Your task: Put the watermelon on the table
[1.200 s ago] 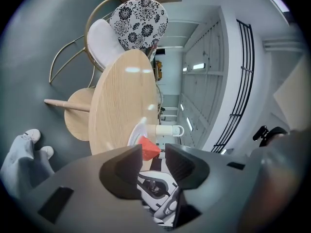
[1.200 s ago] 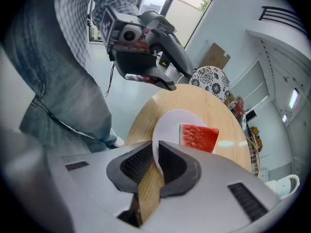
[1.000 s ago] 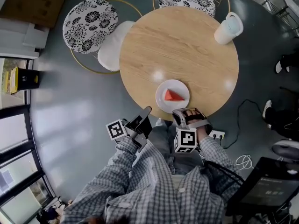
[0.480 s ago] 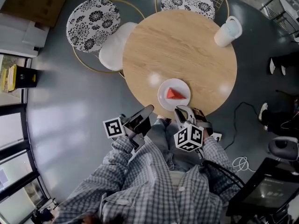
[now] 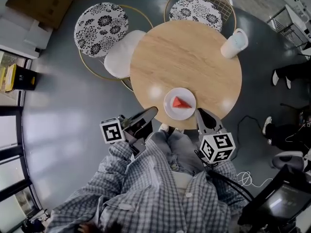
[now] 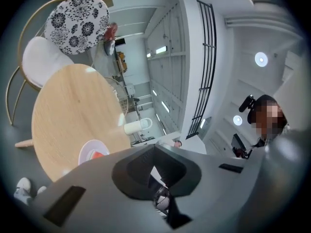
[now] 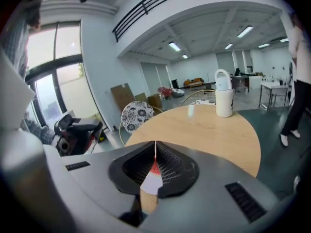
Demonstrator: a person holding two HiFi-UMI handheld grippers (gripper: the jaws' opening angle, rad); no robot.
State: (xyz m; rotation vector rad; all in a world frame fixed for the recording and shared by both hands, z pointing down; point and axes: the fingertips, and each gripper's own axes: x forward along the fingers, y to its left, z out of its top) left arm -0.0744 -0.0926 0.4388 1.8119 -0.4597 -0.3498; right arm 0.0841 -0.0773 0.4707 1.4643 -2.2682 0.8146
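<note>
A red wedge of watermelon [image 5: 181,102] lies on a small white plate [image 5: 170,109] near the front edge of the round wooden table [image 5: 184,57]. My left gripper [image 5: 154,110] hangs off the table's edge left of the plate, shut and empty. My right gripper [image 5: 201,112] is just right of the plate at the table's rim, jaws together with nothing in them. In the left gripper view the watermelon [image 6: 98,154] and its plate [image 6: 86,152] show beside the shut left gripper [image 6: 154,147]. In the right gripper view the watermelon [image 7: 154,169] shows behind the shut right gripper [image 7: 155,143].
A white jug [image 5: 234,43] stands at the table's far right edge. Two chairs with patterned seats [image 5: 101,28] [image 5: 194,6] and a white cushioned chair [image 5: 121,57] ring the far side. A cable and a power strip lie on the floor at the right.
Both grippers have risen and drawn back from the plate. The right one has rolled and shifted right, its marker cube now below right of the plate. The plate and watermelon stay put.
</note>
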